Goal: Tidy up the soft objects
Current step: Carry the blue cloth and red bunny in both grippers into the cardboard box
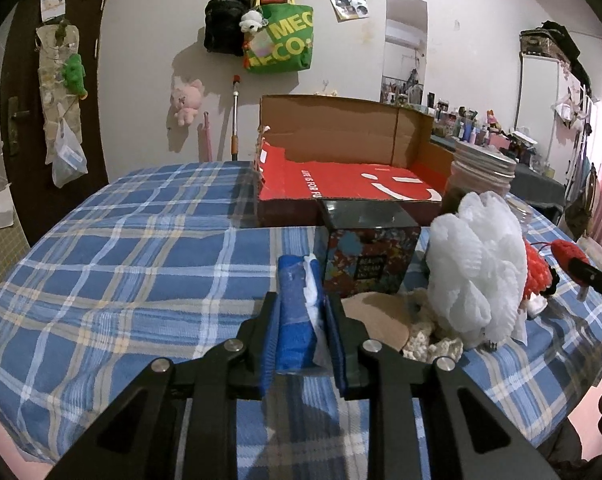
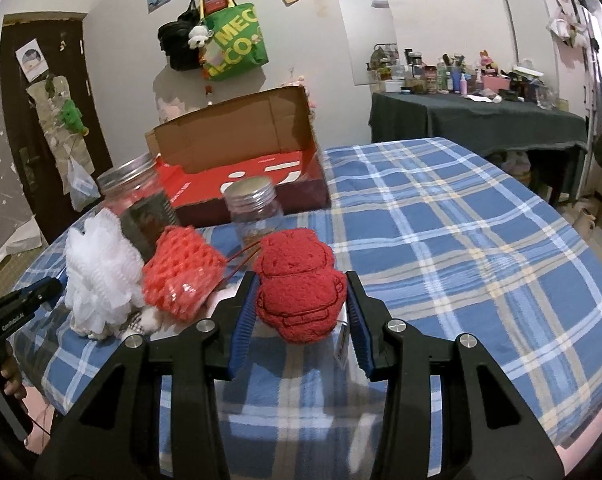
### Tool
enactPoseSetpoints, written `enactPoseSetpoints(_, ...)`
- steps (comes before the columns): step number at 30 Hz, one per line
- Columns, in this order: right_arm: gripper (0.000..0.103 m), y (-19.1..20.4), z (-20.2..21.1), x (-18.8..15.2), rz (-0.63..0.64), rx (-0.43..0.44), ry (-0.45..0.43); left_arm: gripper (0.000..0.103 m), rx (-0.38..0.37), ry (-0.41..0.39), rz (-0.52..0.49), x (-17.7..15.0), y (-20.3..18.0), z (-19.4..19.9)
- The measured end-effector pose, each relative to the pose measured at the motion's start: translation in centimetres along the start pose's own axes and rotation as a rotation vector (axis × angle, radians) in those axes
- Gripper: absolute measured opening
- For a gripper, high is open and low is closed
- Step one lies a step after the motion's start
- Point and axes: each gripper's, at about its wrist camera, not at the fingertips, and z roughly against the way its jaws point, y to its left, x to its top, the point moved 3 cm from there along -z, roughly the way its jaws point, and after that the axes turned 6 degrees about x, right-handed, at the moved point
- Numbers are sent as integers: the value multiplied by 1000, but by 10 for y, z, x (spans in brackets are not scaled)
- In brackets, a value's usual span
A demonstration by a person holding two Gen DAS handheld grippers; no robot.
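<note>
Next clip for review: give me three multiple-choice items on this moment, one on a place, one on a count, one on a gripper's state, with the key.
1. Where does the white mesh bath pouf lie?
A. inside the red cardboard box
B. on the plaid cloth beside the orange-red crocheted pouch
C. on the dark side table

2. How many glass jars with metal lids show in the right wrist view?
A. one
B. two
C. four

3. What is the left gripper doing?
A. clamping a rolled blue cloth
B. standing open over bare cloth
C. holding a jar

Key: 1 B, the pouf sits on the plaid cloth against the pouch, outside the box. 2 B, a large jar and a small jar. 3 A, the blue cloth is pinched between both pads.
</note>
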Motion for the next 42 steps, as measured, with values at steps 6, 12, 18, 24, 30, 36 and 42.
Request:
enactPoseSetpoints(6, 40, -14, -4, 14, 4, -24, 31, 24, -12, 13, -19, 11, 2, -8)
enactPoseSetpoints(12, 40, -28, -24, 27, 9, 15, 129, 25, -41, 31, -46, 22, 5, -19)
enactPoseSetpoints(18, 40, -40, -46, 41, 19, 61, 204, 24, -83, 47, -101, 32, 5, -32)
enactPoseSetpoints(24, 40, -55, -62, 54, -5, 101, 254, 25, -106, 65, -159, 41, 6, -48)
enactPoseSetpoints(30, 40, -62, -76, 68, -12, 140, 291, 24, -119, 76, -184, 48, 12, -60)
enactPoseSetpoints(36, 40, -68, -90, 81, -27, 188, 332, 25, -158, 79, -213, 58, 15, -70)
enactPoseSetpoints(42, 40, -64, -102, 94, -27, 250, 374, 24, -182, 67, -262, 71, 12, -77)
